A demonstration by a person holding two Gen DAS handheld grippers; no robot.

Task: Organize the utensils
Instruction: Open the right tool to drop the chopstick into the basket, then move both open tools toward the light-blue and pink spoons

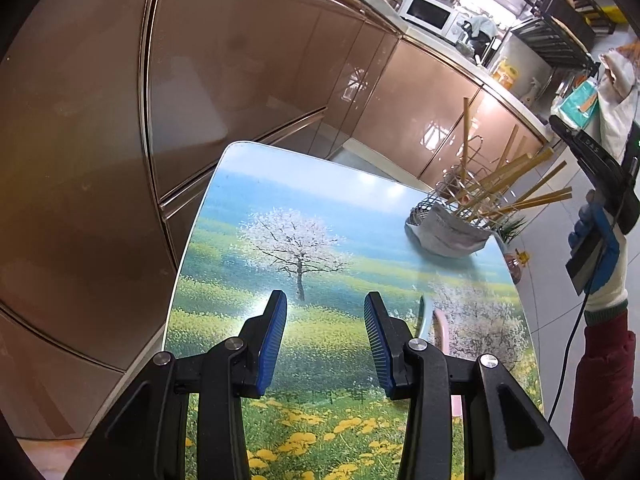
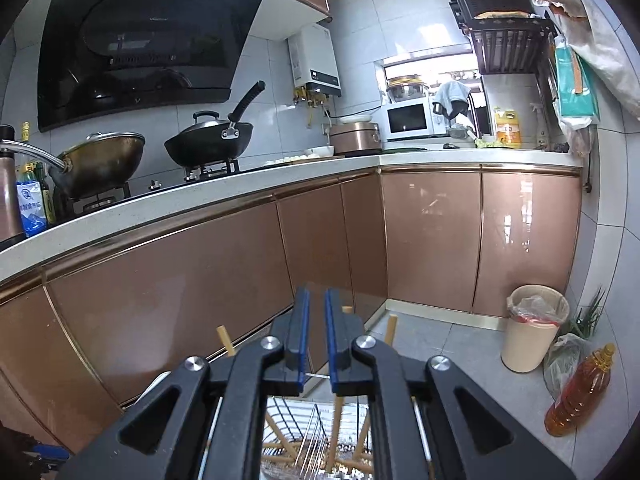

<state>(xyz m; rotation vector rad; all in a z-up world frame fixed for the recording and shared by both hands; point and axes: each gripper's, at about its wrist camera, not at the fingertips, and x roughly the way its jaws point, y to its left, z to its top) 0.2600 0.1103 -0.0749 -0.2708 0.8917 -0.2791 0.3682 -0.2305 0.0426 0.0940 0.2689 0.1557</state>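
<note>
My left wrist camera looks steeply down, close over the printed worktop [image 1: 320, 216] toward the chopstick holder [image 1: 452, 220]. My right one sits directly above that holder [image 2: 316, 440], facing nearly level at the cabinets [image 2: 428, 236]; both catch the microwave [image 1: 426, 12].

Home kitchen; woks [image 2: 208, 142] on stove; microwave [image 2: 408, 120]; cabinets [image 2: 432, 236].

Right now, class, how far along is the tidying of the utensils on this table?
Done: many chopsticks already stand in the wire holder. In hand: nothing; the left gripper is open over the table, and the right gripper, above the holder, is shut and empty. Left: two spoons beside the left jaws.
</note>
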